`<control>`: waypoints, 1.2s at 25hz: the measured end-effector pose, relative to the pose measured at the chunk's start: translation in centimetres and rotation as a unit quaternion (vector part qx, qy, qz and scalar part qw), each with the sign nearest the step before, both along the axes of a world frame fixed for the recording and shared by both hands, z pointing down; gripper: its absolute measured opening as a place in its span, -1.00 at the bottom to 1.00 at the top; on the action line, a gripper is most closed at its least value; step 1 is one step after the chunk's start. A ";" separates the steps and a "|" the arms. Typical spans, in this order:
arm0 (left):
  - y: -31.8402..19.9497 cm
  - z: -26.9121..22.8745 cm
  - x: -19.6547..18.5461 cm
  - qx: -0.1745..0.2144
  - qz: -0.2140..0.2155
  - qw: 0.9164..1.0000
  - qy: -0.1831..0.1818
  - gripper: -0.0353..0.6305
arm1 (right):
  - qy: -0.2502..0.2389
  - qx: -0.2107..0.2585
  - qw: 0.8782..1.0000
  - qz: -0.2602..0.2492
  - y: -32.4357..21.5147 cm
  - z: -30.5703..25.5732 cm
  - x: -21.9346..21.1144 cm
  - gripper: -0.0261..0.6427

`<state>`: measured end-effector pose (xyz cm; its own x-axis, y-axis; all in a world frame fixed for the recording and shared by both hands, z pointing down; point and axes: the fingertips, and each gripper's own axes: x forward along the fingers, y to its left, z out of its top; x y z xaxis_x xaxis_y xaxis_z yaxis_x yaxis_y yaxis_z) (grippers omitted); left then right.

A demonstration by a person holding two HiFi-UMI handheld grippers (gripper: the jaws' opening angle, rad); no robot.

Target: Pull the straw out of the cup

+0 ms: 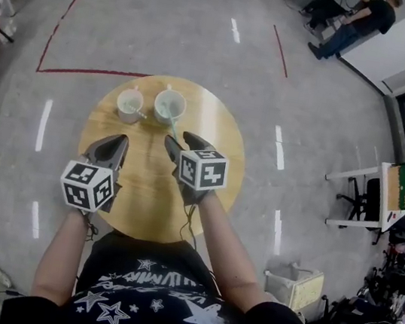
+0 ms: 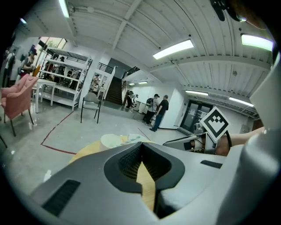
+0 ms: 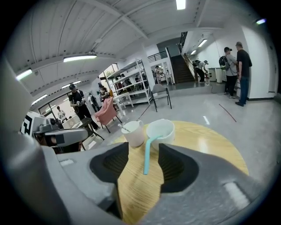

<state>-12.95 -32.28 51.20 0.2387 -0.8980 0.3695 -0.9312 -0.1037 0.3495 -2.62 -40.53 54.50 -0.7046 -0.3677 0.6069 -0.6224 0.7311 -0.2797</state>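
Note:
On the round wooden table (image 1: 218, 133) stand two white cups. The right cup (image 1: 169, 105) (image 3: 160, 129) holds a teal straw (image 1: 172, 124) (image 3: 147, 156) that bends over its rim and slants down toward me. My right gripper (image 1: 178, 140) (image 3: 143, 143) is open just short of that cup. The straw's free end hangs between its jaws, and neither pad touches it. The left cup (image 1: 129, 105) (image 3: 134, 132) has a small stick in it. My left gripper (image 1: 116, 142) (image 2: 141, 144) hovers over the table's left side, shut and with nothing in it.
Red tape lines (image 1: 87, 70) mark the floor beyond the table. A white side table with a green box (image 1: 404, 186) and a crate (image 1: 303, 288) stand to the right. Chairs (image 2: 90, 103) and shelving (image 2: 61, 79) are far off, with people standing at the back (image 3: 240, 70).

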 end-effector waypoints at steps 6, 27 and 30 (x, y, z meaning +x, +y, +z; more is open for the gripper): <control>-0.8 0.3 -0.4 -0.005 -0.012 1.000 -0.001 -0.88 | 0.006 -0.016 1.000 -0.016 -1.0 1.1 -0.8 -0.30; -0.6 1.0 -1.9 -0.006 -0.004 1.000 0.007 -0.88 | 0.041 0.000 0.999 0.008 -1.5 2.2 -1.2 -0.83; -0.3 1.0 -2.3 -0.004 0.005 1.000 0.006 -0.88 | 0.040 0.011 0.999 0.023 -1.3 1.6 -1.3 -0.83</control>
<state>-15.22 -32.60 52.17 0.2520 -0.8926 0.3738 -0.9260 -0.1104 0.3609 -3.87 -41.78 56.06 -0.6363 -0.4123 0.6520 -0.6747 0.7072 -0.2112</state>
